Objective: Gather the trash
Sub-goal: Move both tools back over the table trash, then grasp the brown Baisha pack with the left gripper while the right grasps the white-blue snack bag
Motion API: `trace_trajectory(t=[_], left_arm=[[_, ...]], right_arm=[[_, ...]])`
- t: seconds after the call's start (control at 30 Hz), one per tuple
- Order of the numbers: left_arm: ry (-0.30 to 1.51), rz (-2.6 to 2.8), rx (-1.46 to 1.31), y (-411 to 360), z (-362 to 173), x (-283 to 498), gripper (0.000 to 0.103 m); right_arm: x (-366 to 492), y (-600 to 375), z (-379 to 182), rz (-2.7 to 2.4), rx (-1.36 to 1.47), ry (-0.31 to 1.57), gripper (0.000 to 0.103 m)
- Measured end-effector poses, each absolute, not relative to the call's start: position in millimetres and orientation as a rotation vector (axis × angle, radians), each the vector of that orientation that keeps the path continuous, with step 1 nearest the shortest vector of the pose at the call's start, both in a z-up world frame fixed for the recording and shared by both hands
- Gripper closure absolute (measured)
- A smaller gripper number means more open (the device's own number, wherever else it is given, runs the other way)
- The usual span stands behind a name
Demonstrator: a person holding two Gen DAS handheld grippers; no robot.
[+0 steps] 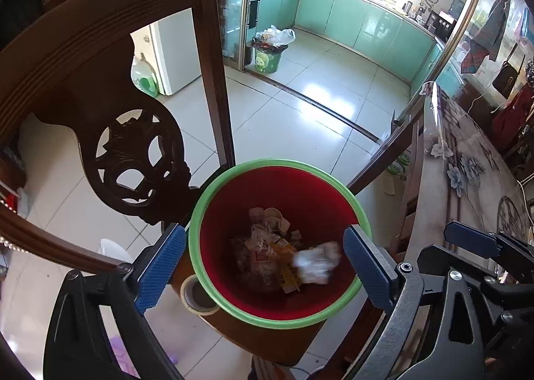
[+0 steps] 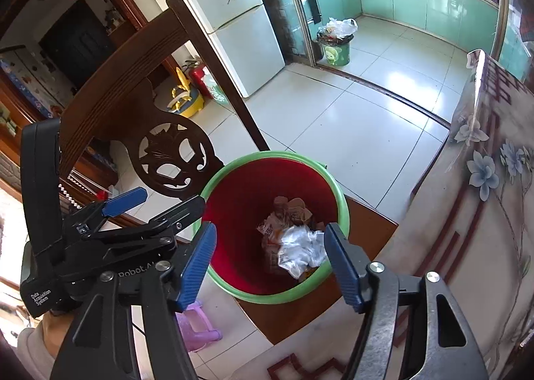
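Observation:
A red bin with a green rim [image 1: 213, 193] [image 2: 343, 206] stands on a wooden chair seat and holds wrappers and scraps. My left gripper [image 1: 265, 266] hangs open right above its mouth, one blue finger on each side. Between them, down in the bin, a crumpled white paper [image 1: 317, 261] shows blurred. My right gripper [image 2: 270, 266] is open over the same bin, with a crumpled clear-white wrapper [image 2: 302, 251] lying below on the trash, touching neither finger. The two grippers are side by side, and the left one's pads [image 2: 125, 201] show at the left of the right wrist view.
The carved chair back [image 1: 100, 63] [image 2: 133, 79] rises behind the bin. A tape roll [image 1: 197, 293] lies on the seat beside it. The table with a flowered cloth [image 2: 484, 213] is close on the right. A purple stool [image 2: 197, 326] stands on the tiled floor, and a full green bin [image 1: 268, 56] in the kitchen.

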State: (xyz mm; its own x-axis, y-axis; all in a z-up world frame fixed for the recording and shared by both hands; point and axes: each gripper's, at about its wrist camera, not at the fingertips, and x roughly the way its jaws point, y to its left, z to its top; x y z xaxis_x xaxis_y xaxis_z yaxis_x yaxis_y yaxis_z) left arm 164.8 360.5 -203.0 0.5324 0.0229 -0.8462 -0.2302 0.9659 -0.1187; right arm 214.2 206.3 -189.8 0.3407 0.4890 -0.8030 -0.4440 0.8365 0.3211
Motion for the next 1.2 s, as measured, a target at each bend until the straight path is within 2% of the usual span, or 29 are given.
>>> trace_trajectory(t=[0.13,0.3,0.47,0.67,0.93,1.2], left_arm=[[0.961,0.102,-0.262,347,-183,150,0.007],[0.936,-0.028,-0.222,295,-160,136,0.007],[0.916,-0.180,-0.159,219,-144,120,0.007],[0.953,-0.317,-0.087,120,-143,102,0.007],[0.979,-0.442,0.035,14,-151,88,0.007],[1.003,-0.540,0.194,-56,-173,97,0.007]], right_arm=[[186,165,-167,0.532,0.042,0.970,0.036],[130,38,-149,0.322,0.068,0.932,0.036],[73,-126,-151,0.033,0.033,0.984,0.036],[55,-286,-196,-0.114,0.007,1.142,0.035],[94,-334,-256,0.066,-0.125,1.276,0.035],[95,-337,-268,0.123,-0.170,1.262,0.035]])
